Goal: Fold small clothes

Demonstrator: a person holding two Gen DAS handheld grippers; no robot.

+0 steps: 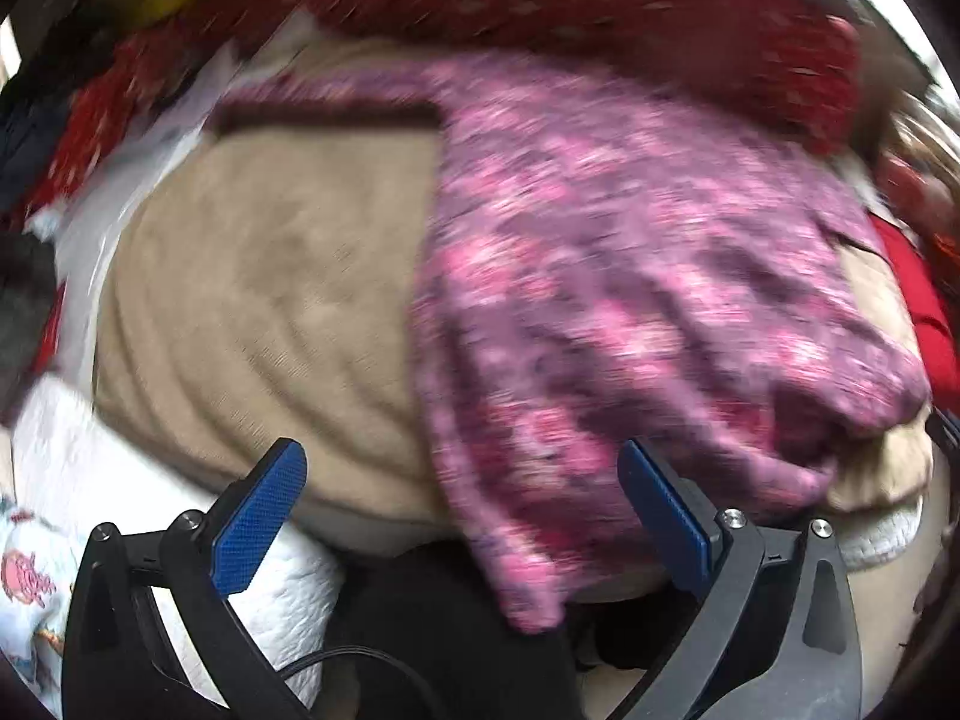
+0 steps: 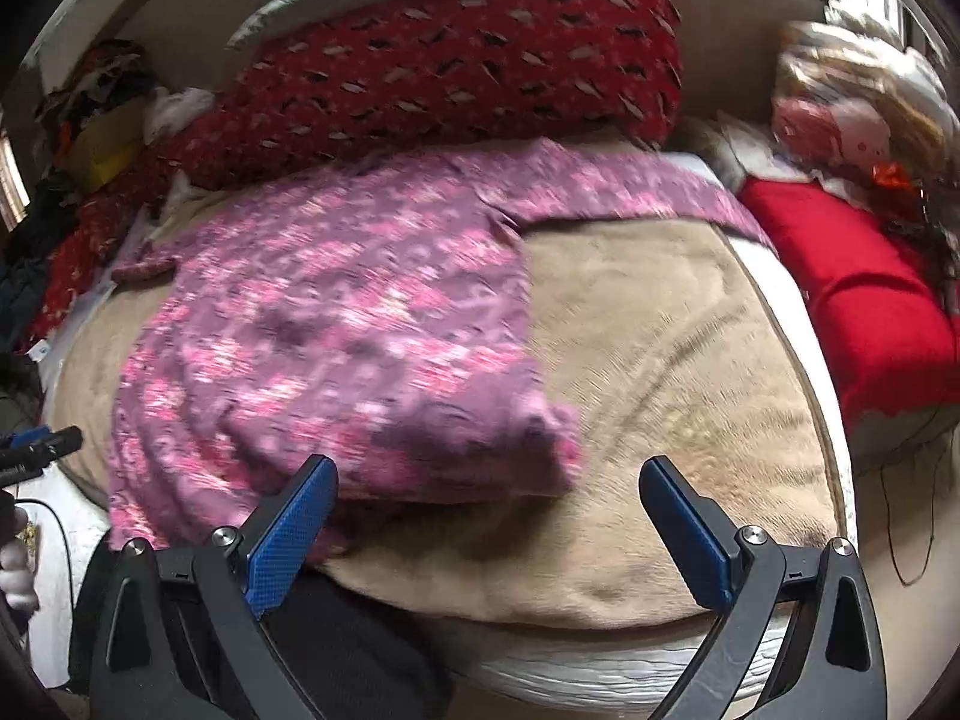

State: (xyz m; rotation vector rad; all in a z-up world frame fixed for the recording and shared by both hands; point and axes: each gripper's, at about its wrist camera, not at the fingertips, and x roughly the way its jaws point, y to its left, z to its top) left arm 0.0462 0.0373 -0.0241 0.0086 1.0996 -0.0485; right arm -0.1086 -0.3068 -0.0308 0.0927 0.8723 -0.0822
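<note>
A pink and purple patterned garment (image 1: 630, 300) lies spread on a beige blanket (image 1: 270, 300) on a bed. In the left wrist view my left gripper (image 1: 462, 510) stands open at the bed's near edge, with the garment's near hem hanging between and beyond its blue pads (image 1: 258, 516), which do not close on it. In the right wrist view the same garment (image 2: 336, 348) lies left of centre on the blanket (image 2: 660, 372). My right gripper (image 2: 489, 531) is open just in front of the garment's near right corner, holding nothing. Both views are motion-blurred.
A red patterned pillow (image 2: 456, 66) lies along the far side of the bed. Bright red cloth (image 2: 870, 300) and a heap of bedding (image 2: 840, 114) sit at the right. Dark clothes (image 2: 90, 96) pile up at the far left. The left gripper's tip (image 2: 42, 447) shows at the left edge.
</note>
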